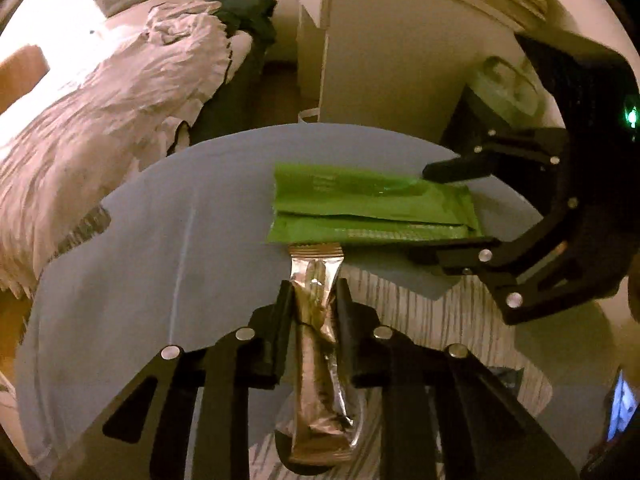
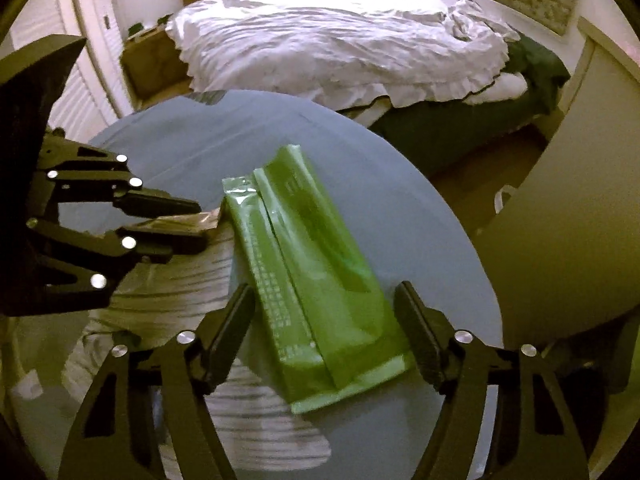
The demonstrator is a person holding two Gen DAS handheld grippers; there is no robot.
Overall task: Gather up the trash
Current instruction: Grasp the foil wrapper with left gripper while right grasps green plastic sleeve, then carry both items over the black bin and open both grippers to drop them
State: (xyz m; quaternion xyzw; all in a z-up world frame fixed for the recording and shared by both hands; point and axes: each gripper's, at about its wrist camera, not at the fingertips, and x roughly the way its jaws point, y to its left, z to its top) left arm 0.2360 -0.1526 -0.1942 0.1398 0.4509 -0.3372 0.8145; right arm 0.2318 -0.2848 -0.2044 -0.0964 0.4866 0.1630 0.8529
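Note:
A silver foil wrapper [image 1: 316,320] lies lengthwise between the fingers of my left gripper [image 1: 314,286], which is shut on it and pinches its middle. The right wrist view shows the same left gripper [image 2: 196,222] at the left, clamped on the silver wrapper [image 2: 180,222]. A flat green pouch [image 2: 312,280] lies on the blue cloth [image 2: 200,140]. My right gripper [image 2: 324,300] straddles its near half with the jaws apart, and a thin gap shows at the right pad. Seen from the left wrist, the right gripper [image 1: 434,214] brackets the green pouch [image 1: 360,204] from the right.
The blue cloth [image 1: 140,240] covers a round table whose wood-grain top [image 1: 460,312] shows at one side. A bed with a rumpled white duvet [image 2: 340,40] stands beyond. A white cabinet [image 2: 560,220] is close on the right. A cardboard box [image 2: 148,64] sits by the wall.

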